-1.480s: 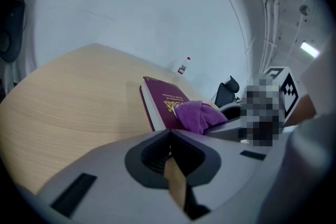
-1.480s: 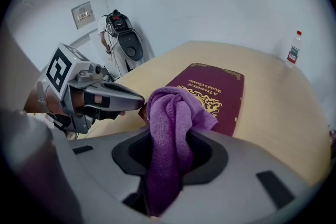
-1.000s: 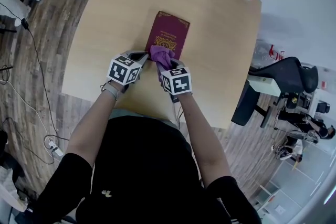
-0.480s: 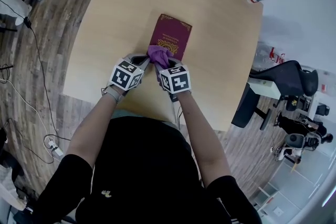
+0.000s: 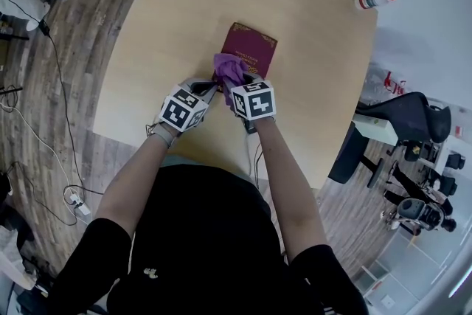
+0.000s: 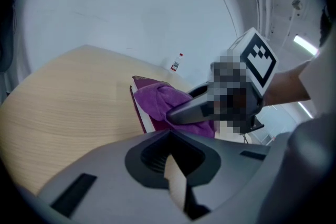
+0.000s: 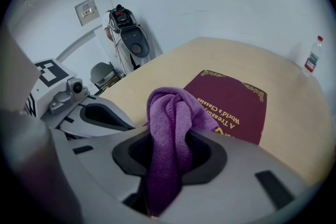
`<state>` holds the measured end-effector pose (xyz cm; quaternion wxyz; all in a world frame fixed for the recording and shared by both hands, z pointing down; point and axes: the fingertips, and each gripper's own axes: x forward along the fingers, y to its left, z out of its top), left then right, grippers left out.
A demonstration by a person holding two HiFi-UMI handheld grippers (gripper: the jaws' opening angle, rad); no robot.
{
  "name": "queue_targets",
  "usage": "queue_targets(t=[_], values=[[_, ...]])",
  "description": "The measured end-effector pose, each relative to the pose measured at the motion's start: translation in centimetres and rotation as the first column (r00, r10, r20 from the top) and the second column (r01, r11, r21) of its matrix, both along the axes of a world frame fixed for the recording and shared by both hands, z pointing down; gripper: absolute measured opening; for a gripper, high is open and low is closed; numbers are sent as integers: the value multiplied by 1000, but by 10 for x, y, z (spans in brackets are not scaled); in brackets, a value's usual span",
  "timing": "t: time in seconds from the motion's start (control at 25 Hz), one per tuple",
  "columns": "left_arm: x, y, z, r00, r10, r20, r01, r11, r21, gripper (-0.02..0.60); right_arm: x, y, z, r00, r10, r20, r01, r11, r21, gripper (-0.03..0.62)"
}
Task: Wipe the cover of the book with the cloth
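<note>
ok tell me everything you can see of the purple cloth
The purple cloth looks like soft microfibre, bunched into folds. The right gripper has its jaws shut on it, so a rounded wad sticks out ahead. That wad rests on the near end of the dark red hardcover book, which lies flat on the wooden table.

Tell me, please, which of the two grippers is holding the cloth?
The right gripper: its jaws are shut on the purple cloth, which bunches up out of them. The left gripper has no cloth between its jaws.
</note>
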<state>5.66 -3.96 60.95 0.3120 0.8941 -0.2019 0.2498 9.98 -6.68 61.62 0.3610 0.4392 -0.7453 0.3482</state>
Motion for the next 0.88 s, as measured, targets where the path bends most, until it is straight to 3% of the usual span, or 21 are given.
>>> queue_targets(t=[0.88], values=[[0,1,0,1000,-7,-22,6,999,-31,18,36,-98,-3,996,82,26,-83,996,20,130]])
